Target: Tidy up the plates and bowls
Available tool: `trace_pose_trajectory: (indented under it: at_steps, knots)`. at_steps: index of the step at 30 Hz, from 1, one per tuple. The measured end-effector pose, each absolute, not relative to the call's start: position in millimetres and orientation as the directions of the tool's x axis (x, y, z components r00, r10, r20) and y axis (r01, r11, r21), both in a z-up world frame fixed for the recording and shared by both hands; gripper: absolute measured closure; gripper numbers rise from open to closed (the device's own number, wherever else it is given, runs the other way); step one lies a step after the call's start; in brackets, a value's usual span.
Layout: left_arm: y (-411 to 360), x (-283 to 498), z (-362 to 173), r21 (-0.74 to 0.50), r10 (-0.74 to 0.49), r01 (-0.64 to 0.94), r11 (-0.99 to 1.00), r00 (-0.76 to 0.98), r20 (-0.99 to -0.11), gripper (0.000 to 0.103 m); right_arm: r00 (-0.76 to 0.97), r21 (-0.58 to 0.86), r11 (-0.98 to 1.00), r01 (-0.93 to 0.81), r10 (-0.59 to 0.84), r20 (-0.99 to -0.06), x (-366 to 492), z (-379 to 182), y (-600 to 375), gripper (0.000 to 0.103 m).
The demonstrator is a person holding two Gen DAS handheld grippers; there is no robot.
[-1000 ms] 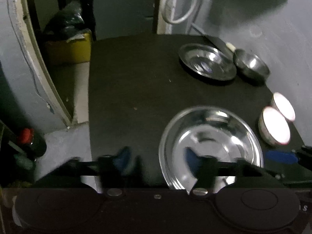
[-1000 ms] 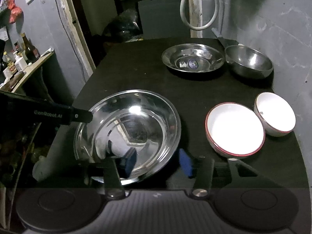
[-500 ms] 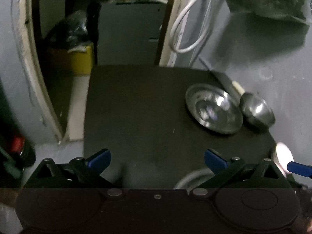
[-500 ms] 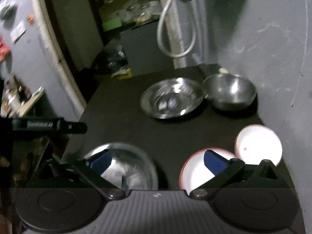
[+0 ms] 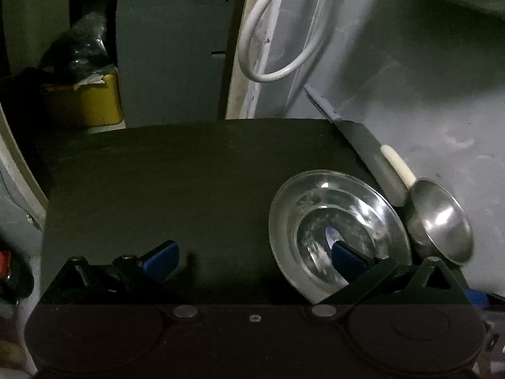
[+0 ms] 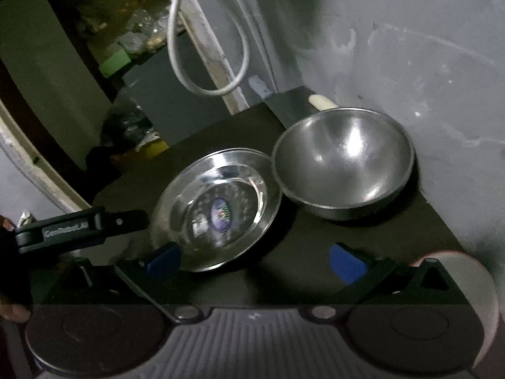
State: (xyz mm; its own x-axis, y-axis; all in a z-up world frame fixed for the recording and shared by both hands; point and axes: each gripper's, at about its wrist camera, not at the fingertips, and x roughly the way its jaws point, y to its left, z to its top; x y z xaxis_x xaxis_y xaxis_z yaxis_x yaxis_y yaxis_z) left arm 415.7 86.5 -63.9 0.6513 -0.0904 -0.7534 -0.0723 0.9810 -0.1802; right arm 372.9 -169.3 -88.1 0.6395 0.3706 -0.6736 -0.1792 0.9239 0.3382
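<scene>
Glossy metal plate and bowl on matt black table.

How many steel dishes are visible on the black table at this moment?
2. A flat steel plate lies mid-table, and a deep steel bowl stands beside it against the wall. Others may be hidden below the grippers; a white rim shows at the right edge.

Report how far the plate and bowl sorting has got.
Nothing looks stacked yet. The steel plate and steel bowl sit side by side, separate, on the black table. Both the left hand-held gripper and right hand-held gripper are open and hold nothing. A white bowl's rim shows at the right edge. All grouping remains.
</scene>
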Motion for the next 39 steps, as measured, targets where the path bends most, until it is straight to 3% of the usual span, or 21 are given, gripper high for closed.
trace_pose_trajectory:
  at_steps: [2,8,11,12,15,18,20,21,24,39]
  knots:
    - [83.0,427.6,-69.5,-0.17,-0.073,-0.092,0.981,0.639,-0.766,0.001,0.632,0.332,0.926,-0.178,0.366,-0.683,382.9,-93.7,-165.2,0.001]
    - [81.9,442.7,-76.7,-0.141,-0.035,-0.136,0.981,0.588,-0.808,0.001,0.608,0.324,0.934,-0.149,0.345,-0.715,400.6,-105.6,-155.7,0.016]
    - [77.4,442.0,-76.2,-0.114,-0.019,-0.123,0.986,0.596,-0.803,0.007,0.608,0.315,0.937,-0.152,0.34,-0.718,405.1,-109.1,-151.5,0.033]
    - [76.5,442.8,-76.8,-0.121,-0.032,-0.112,0.986,0.593,-0.804,0.009,0.607,0.311,0.938,-0.155,0.339,-0.719,405.8,-109.1,-150.4,0.044]
    - [74.9,441.7,-75.8,-0.129,-0.048,-0.095,0.987,0.592,-0.804,0.012,0.606,0.305,0.94,-0.152,0.332,-0.722,405.7,-106.8,-150.8,0.053]
    - [72.3,439.6,-75.5,-0.13,-0.065,-0.067,0.989,0.59,-0.805,0.026,0.605,0.307,0.937,-0.168,0.344,-0.718,405.6,-106.7,-151.7,0.064]
    - [71.2,439.3,-76.9,-0.142,-0.087,-0.051,0.988,0.577,-0.812,0.04,0.602,0.313,0.934,-0.174,0.352,-0.717,406.4,-107.9,-152.5,0.07]
    - [71.3,438.4,-77.6,-0.151,-0.098,-0.047,0.987,0.571,-0.815,0.055,0.599,0.321,0.93,-0.176,0.36,-0.715,406.5,-108.3,-153.1,0.075]
    - [71.9,433.4,-77.6,-0.192,-0.141,-0.03,0.981,0.569,-0.81,0.078,0.6,0.33,0.925,-0.19,0.375,-0.707,406.3,-106.1,-153.3,0.079]
    - [83.5,365.1,-50.7,-0.225,-0.151,-0.038,0.974,0.633,-0.76,0.077,0.62,0.317,0.893,-0.319,0.449,-0.643,361.3,-79.0,-155.9,0.08]
